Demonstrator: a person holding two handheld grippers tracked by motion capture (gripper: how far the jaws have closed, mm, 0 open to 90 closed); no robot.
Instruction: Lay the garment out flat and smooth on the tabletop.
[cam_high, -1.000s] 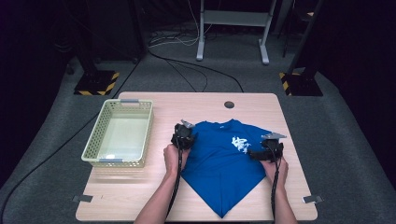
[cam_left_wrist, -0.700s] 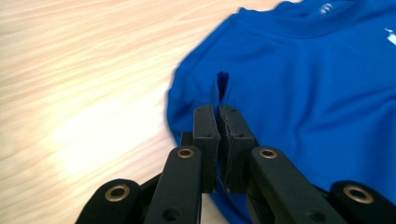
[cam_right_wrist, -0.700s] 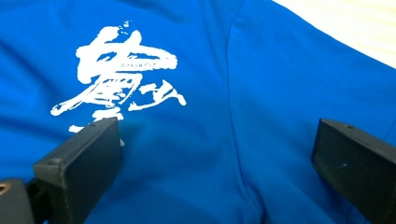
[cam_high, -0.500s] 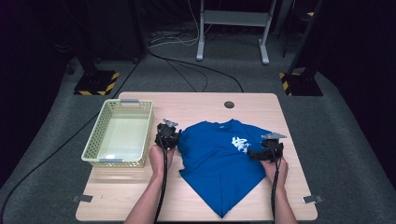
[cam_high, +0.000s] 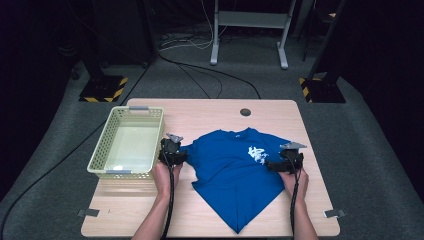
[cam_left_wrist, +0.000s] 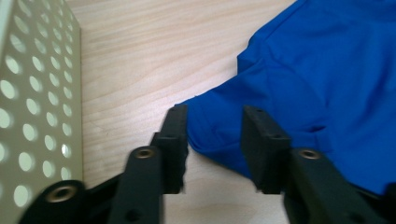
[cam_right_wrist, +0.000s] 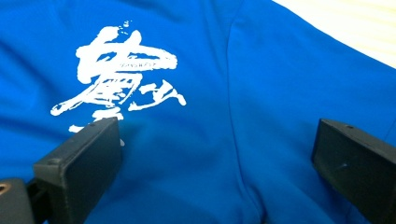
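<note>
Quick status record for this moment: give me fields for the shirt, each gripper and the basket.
shirt: blue T-shirt with white print, lying partly spread on the wooden table
left gripper: jaws have just been opening, sleeve edge between them, pads not pressing on it
right gripper: jaws wide open over the shirt beside the print
basket: pale perforated basket on the table to the left of the shirt, nothing in it

High view looks forward and down over the whole counter (cam_high: 210, 112) from the near side; both gripper views sit close, sharing the blue shirt (cam_high: 235, 170).
</note>
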